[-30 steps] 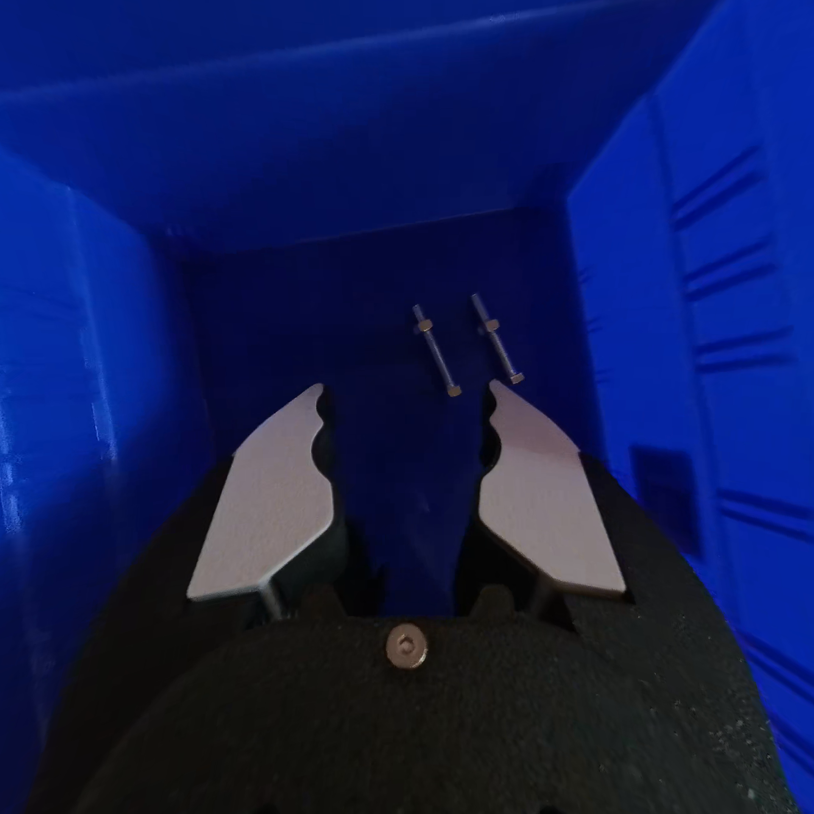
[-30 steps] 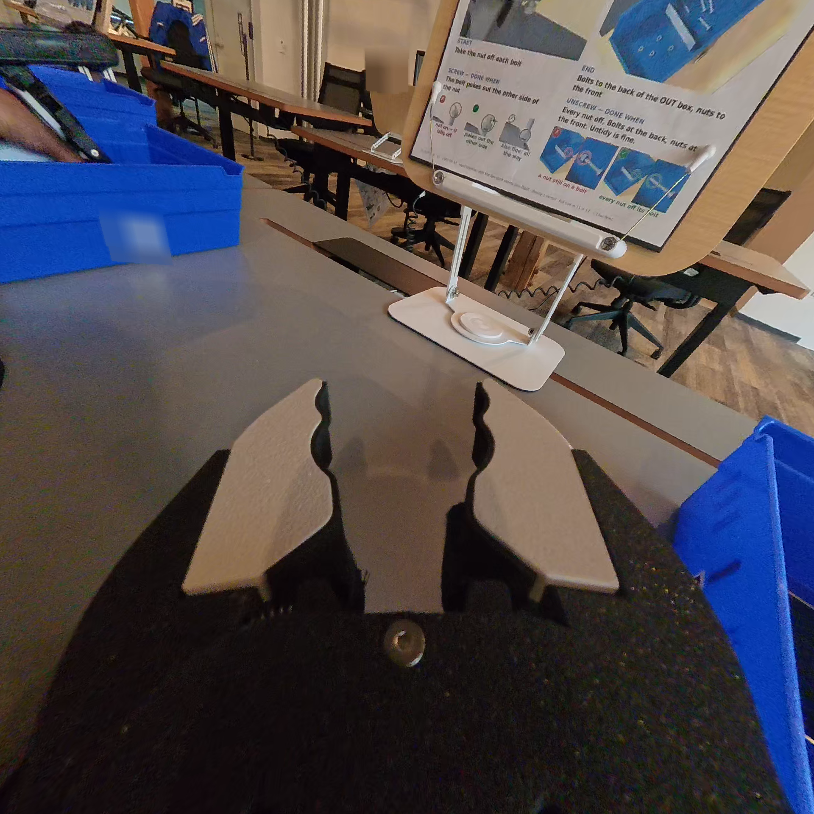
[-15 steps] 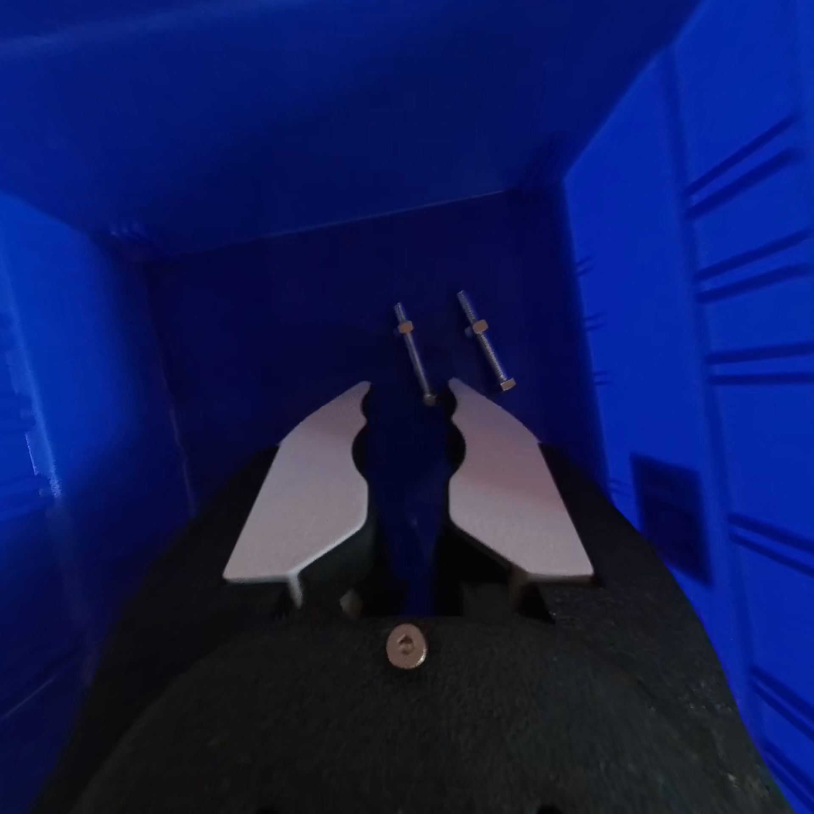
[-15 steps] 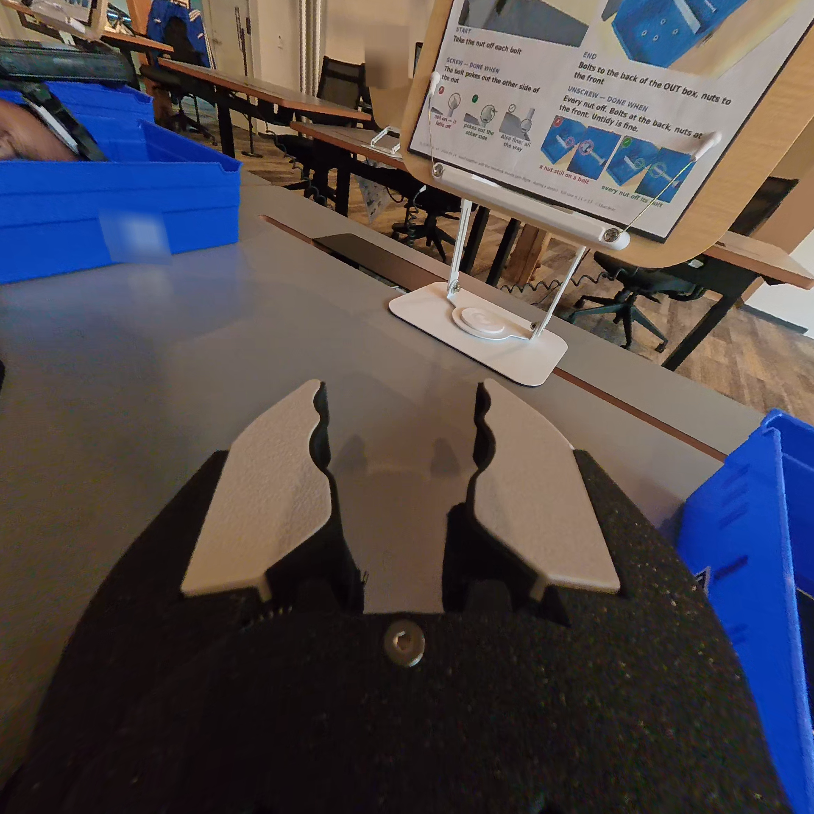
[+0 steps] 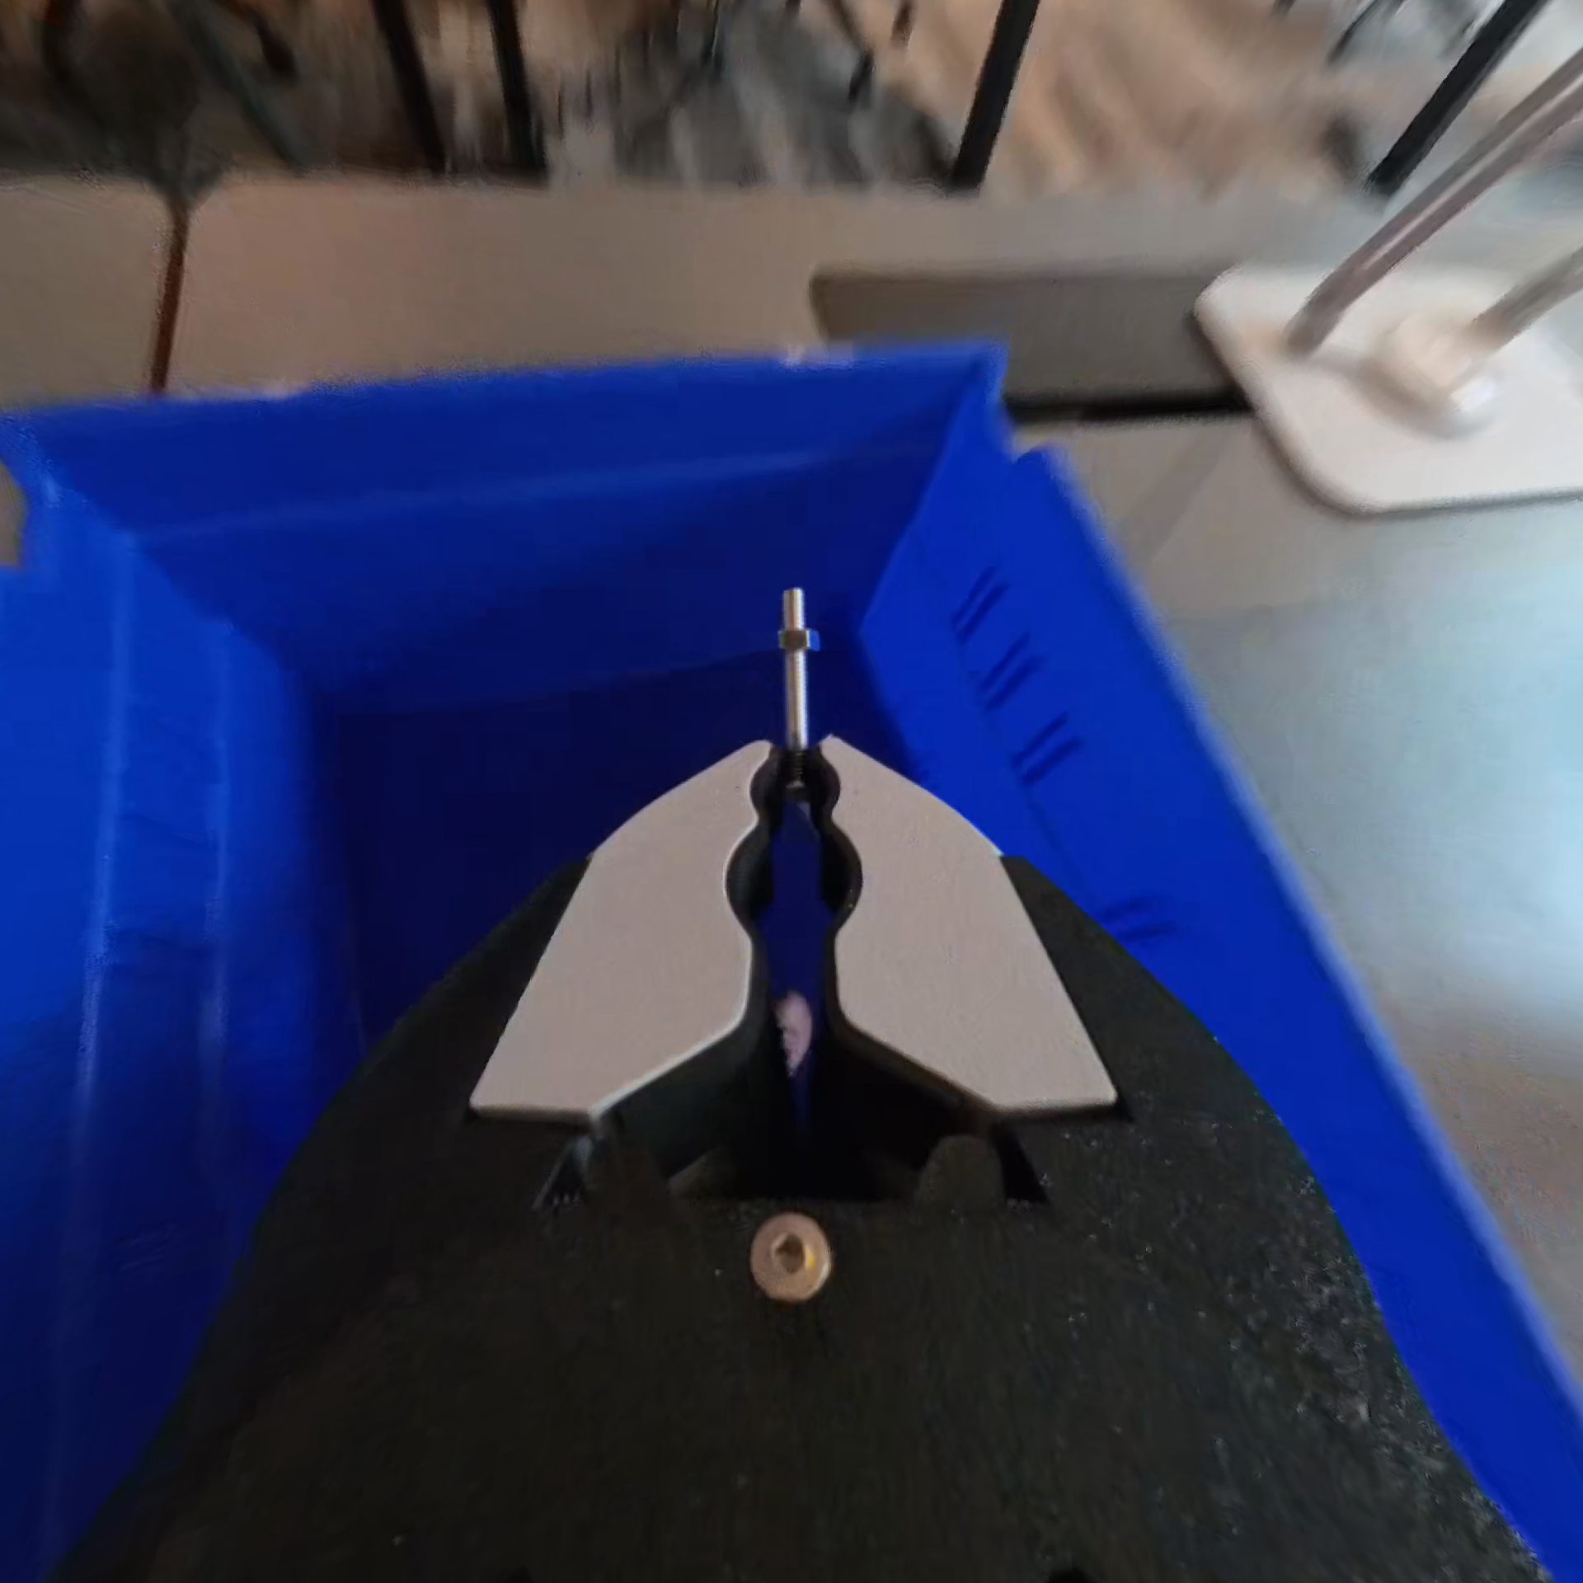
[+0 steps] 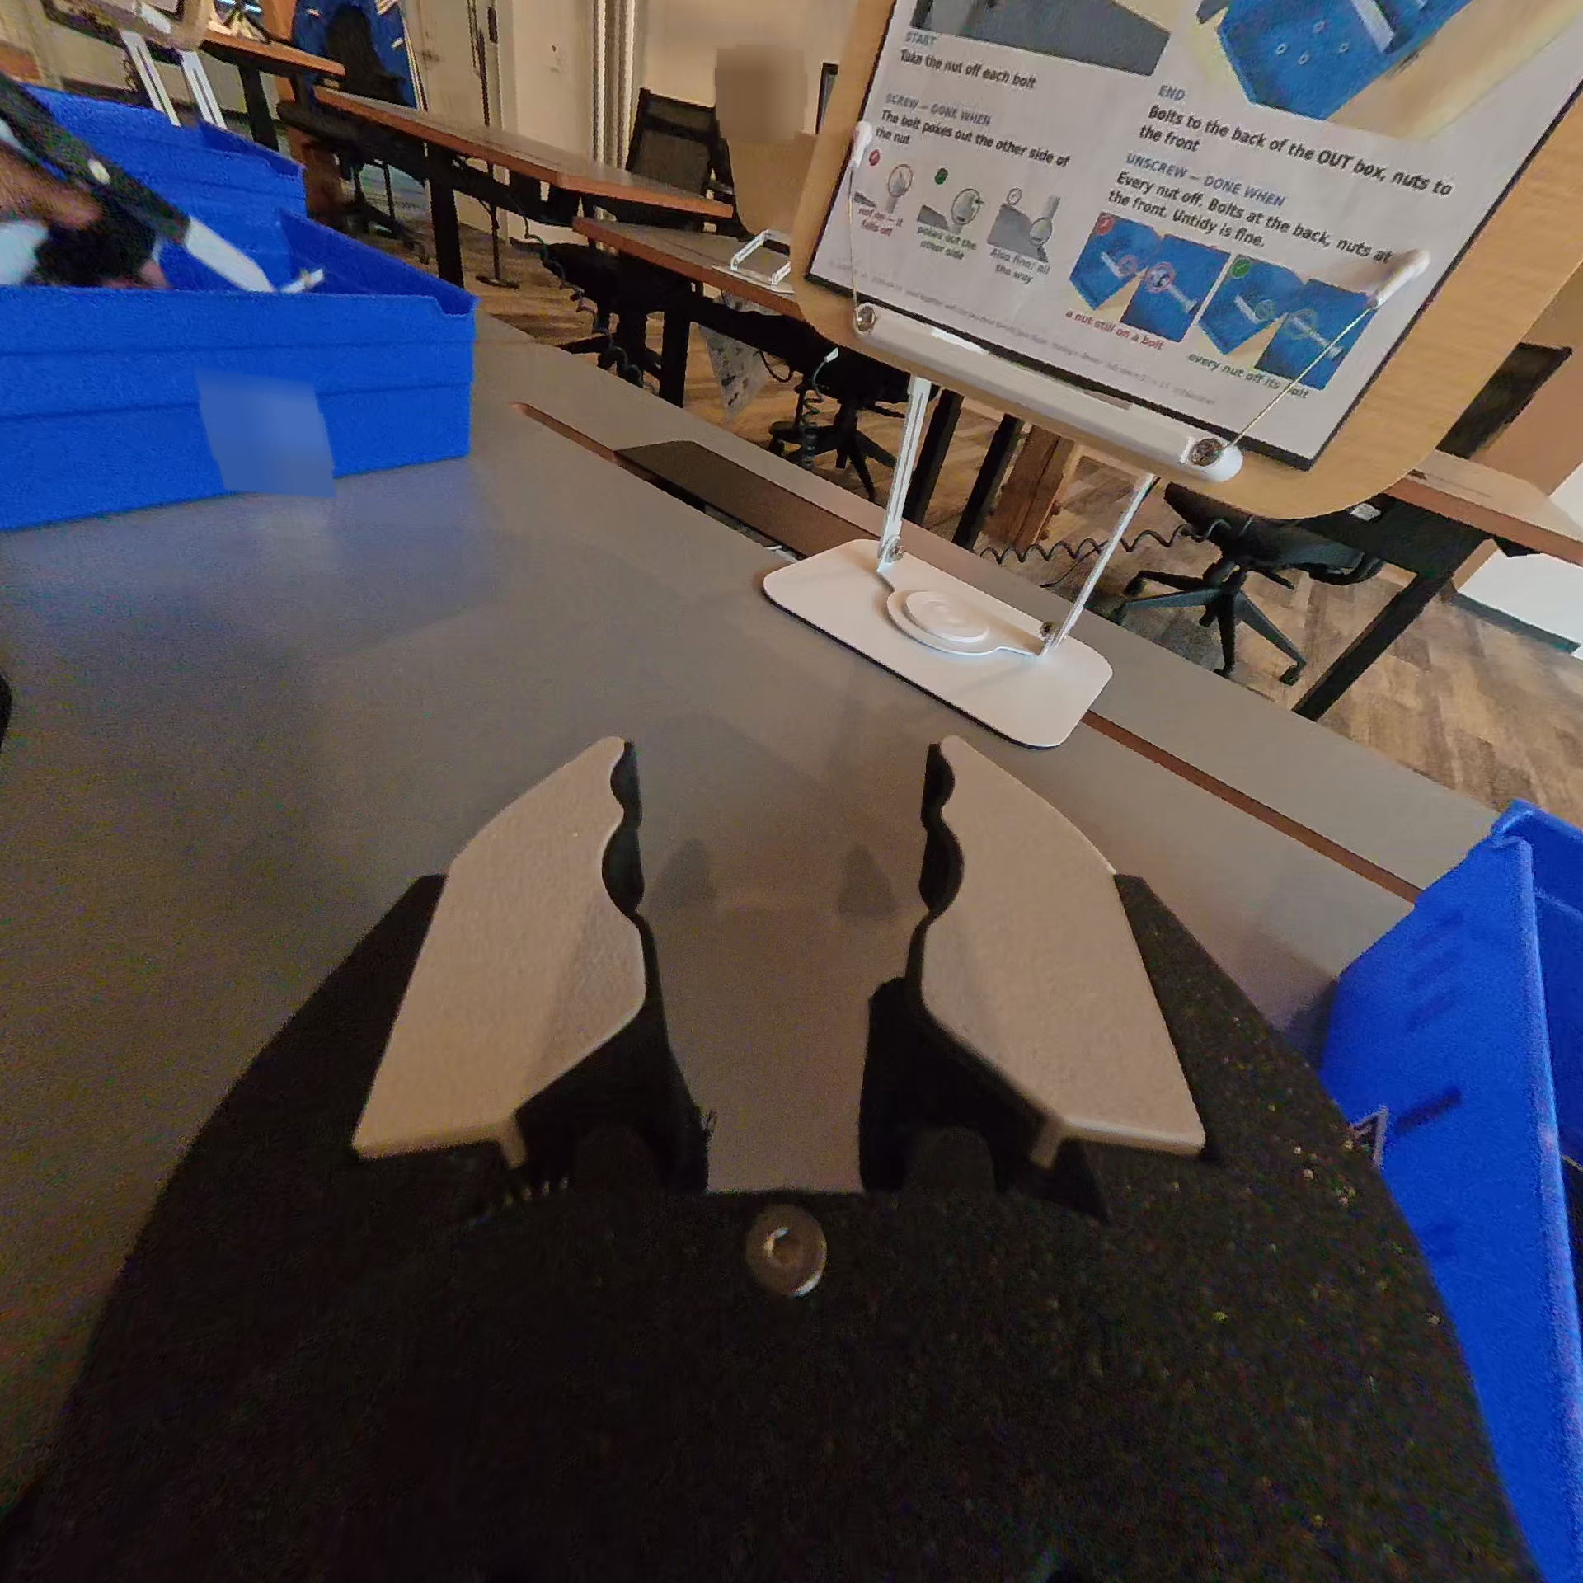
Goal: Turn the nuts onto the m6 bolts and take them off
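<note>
In the left wrist view my left gripper (image 5: 795,758) is shut on a thin silver bolt (image 5: 797,694). The bolt stands straight out from the fingertips, with a small nut (image 5: 797,639) threaded on near its far end. I hold it above a blue bin (image 5: 480,531). In the right wrist view my right gripper (image 6: 781,771) is open with nothing between its fingers, low over the grey table (image 6: 343,685). The left gripper also shows far off in the right wrist view (image 6: 248,270), over a blue bin (image 6: 231,360).
A white stand (image 6: 942,634) holds a wooden board with a printed sheet (image 6: 1156,197) at the table's far edge. Another blue bin (image 6: 1473,1071) sits close at the right. Desks and office chairs stand beyond the table. One gripper's finger ends stand about 50 cm off the other's.
My left gripper closed on one of the two bolts lying in the bin and lifted it up out of the bin. The right gripper has barely moved and stays open.
</note>
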